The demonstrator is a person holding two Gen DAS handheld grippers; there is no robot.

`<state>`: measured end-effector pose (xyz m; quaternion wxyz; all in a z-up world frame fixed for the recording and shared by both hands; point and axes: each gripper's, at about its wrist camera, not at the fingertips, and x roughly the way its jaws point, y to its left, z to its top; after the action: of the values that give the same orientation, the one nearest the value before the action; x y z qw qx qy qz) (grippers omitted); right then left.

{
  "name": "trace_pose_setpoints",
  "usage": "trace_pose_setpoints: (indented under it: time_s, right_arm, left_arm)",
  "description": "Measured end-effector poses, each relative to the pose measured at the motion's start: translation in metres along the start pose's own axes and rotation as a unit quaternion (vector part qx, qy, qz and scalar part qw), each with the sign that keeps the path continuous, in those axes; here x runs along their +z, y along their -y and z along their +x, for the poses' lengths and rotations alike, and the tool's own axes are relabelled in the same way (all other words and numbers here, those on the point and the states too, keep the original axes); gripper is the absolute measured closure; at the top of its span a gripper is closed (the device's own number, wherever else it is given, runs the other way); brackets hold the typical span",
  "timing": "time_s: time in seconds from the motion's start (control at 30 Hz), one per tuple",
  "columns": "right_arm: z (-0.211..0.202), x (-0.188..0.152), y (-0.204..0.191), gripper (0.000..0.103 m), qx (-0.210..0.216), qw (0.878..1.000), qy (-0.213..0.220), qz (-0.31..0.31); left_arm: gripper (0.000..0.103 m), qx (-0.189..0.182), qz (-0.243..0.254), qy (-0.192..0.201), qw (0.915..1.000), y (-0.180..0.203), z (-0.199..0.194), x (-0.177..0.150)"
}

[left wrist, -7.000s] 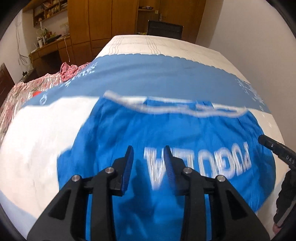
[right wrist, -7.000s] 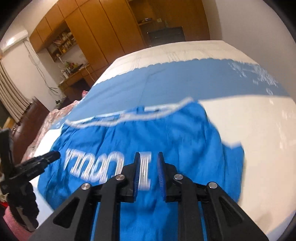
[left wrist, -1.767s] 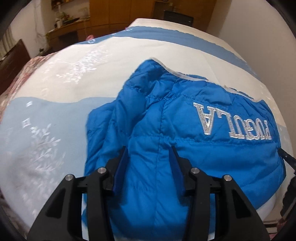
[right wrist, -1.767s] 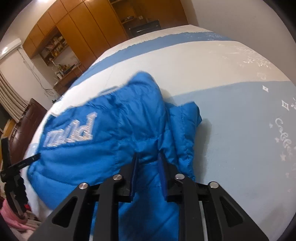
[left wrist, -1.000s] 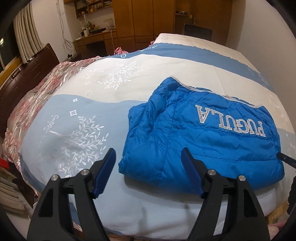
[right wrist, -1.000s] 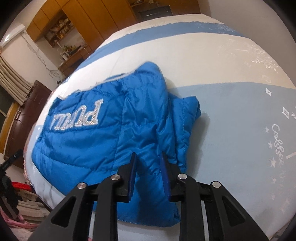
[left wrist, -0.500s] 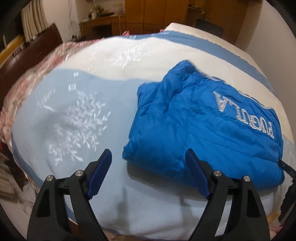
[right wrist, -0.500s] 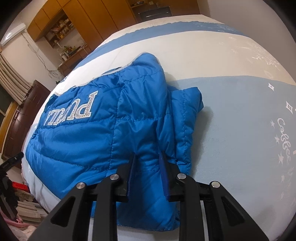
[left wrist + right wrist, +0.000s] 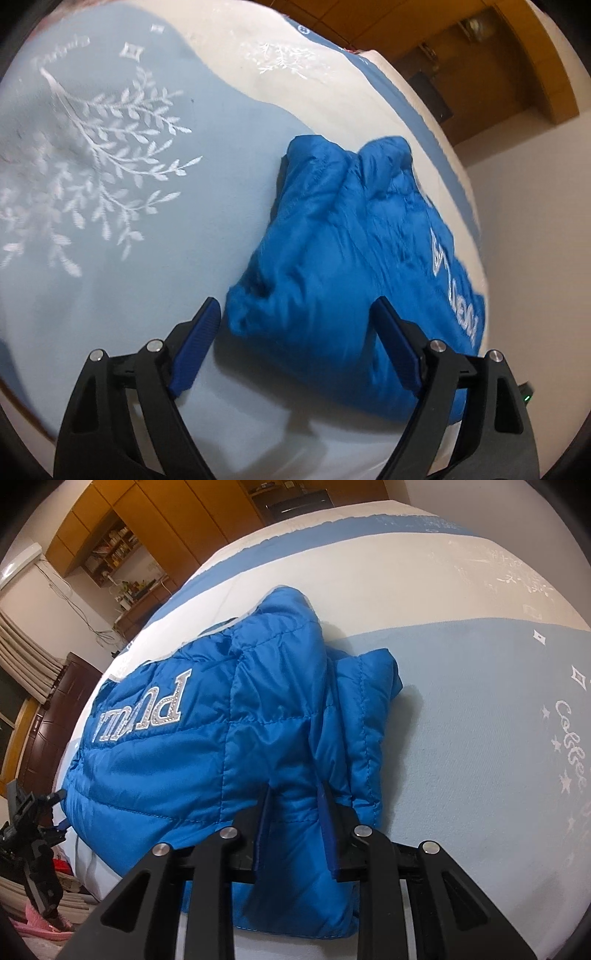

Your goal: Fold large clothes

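A bright blue quilted jacket (image 9: 343, 254) with silver lettering lies folded on the bed (image 9: 110, 258). It also shows in the right wrist view (image 9: 207, 746). My left gripper (image 9: 297, 310) is wide open, its jaws straddling the jacket's near left corner just above the bedspread. My right gripper (image 9: 295, 794) is shut on a fold of the jacket's near right edge; the fabric bulges between the jaws. The left gripper's black body (image 9: 33, 816) shows at the far left of the right wrist view.
The bedspread is pale blue and cream with white leaf patterns (image 9: 92, 158) and star print (image 9: 569, 746). Wooden wardrobes (image 9: 155, 524) stand beyond the bed, a dark wooden cabinet (image 9: 55, 716) to the left. A white wall (image 9: 528, 184) runs close along the bed's right side.
My left gripper has dropped lower and closer to the jacket's left corner, jaws still wide open. My right gripper has kept its grip on the jacket's edge and barely moved.
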<state>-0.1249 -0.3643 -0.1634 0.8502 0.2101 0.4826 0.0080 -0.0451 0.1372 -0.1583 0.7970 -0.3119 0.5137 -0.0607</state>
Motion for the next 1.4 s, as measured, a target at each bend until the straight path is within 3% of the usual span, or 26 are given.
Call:
trace_pose_setpoints:
  time_s: [0.13, 0.2, 0.3, 0.37, 0.57, 0.67, 0.83, 0.93, 1.03, 1.1, 1.17, 1.4]
  right_arm:
    - [0.0, 0.001, 0.0, 0.078, -0.002, 1.0, -0.003, 0.003]
    - [0.001, 0.001, -0.002, 0.078, -0.004, 1.0, -0.004, 0.004]
    - [0.001, 0.002, -0.004, 0.078, -0.009, 1.0, -0.008, 0.004]
    - [0.001, 0.004, -0.004, 0.078, -0.009, 1.0, -0.01, 0.012]
    - [0.006, 0.01, -0.004, 0.078, -0.009, 1.0, -0.018, 0.017]
    - [0.009, 0.011, -0.007, 0.078, -0.018, 1.0, -0.02, 0.006]
    - [0.012, 0.011, -0.005, 0.078, -0.01, 1.0, -0.02, 0.008]
    - [0.012, 0.014, -0.002, 0.078, -0.001, 0.999, -0.028, 0.021]
    - [0.0, 0.021, 0.001, 0.074, 0.01, 0.999, -0.035, 0.036]
    - [-0.014, 0.024, -0.001, 0.066, 0.024, 0.999, -0.027, 0.036]
    - [-0.027, 0.027, -0.003, 0.065, 0.032, 0.999, -0.018, 0.028]
    - [-0.052, 0.031, 0.0, 0.065, 0.051, 0.998, -0.008, 0.019]
  left_arm:
    - [0.023, -0.029, -0.008, -0.002, 0.9996, -0.001, 0.014, 0.009]
    - [0.046, -0.035, -0.003, -0.004, 0.9994, 0.002, 0.019, 0.012]
    - [0.068, -0.069, -0.012, -0.009, 0.9975, 0.004, 0.015, 0.012]
    - [0.071, -0.088, -0.013, -0.009, 0.996, 0.006, 0.007, 0.01]
    - [0.069, -0.077, -0.024, -0.036, 0.9961, -0.015, 0.027, 0.008]
    - [0.067, -0.067, -0.001, -0.035, 0.9971, -0.01, 0.034, 0.007]
    - [0.066, -0.073, -0.008, -0.037, 0.9966, -0.004, 0.044, 0.014]
    - [0.069, -0.051, 0.0, -0.028, 0.9983, 0.008, 0.037, 0.017]
    - [0.072, -0.033, 0.044, -0.003, 0.9985, 0.036, 0.013, 0.013]
    - [0.072, -0.025, 0.077, 0.014, 0.9966, 0.062, -0.003, 0.013]
    - [0.072, -0.025, 0.106, 0.03, 0.9936, 0.088, -0.019, 0.013]
    - [0.073, -0.058, 0.212, 0.062, 0.9735, 0.199, -0.052, -0.014]
